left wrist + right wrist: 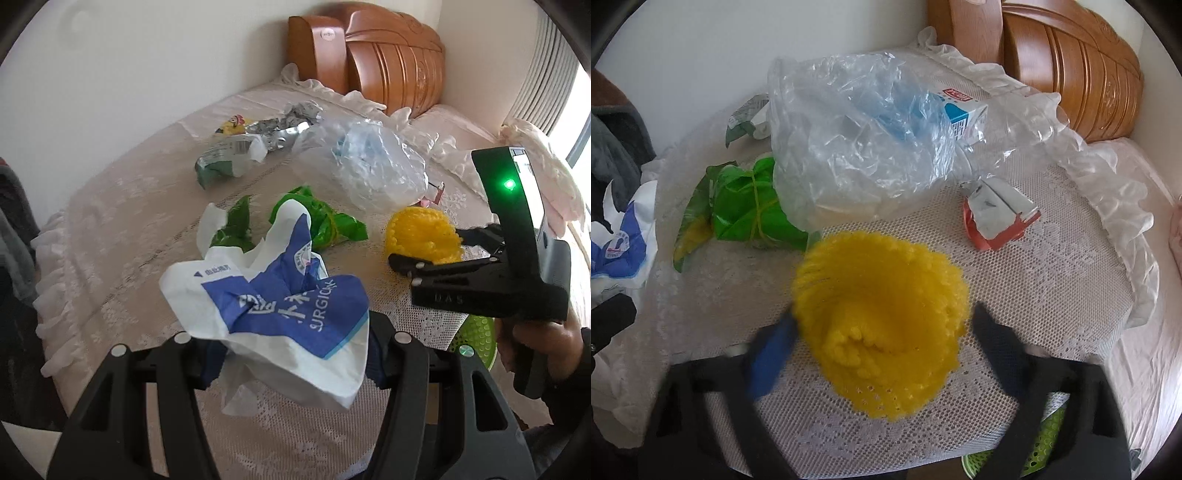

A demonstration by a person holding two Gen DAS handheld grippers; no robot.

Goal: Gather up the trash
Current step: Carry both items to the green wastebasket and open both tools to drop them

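Note:
My left gripper [291, 358] is shut on a crumpled blue and white surgical mask wrapper [280, 314], held just above the lace tablecloth [129, 240]. The wrapper also shows at the left edge of the right wrist view [620, 243]. My right gripper [882, 332] has its jaws around a yellow foam net [882, 328], pressing its sides; it also shows in the left wrist view [421, 236]. A green wrapper [325, 221] lies between the two.
A clear plastic bag [857, 140] with a blue and white carton inside lies behind the net. A red and white wrapper [997, 214] lies at right. Foil and green-white wrappers [236, 155] lie farther back. A green basket [1045, 443] sits below the table edge. A wooden headboard [388, 62] stands behind.

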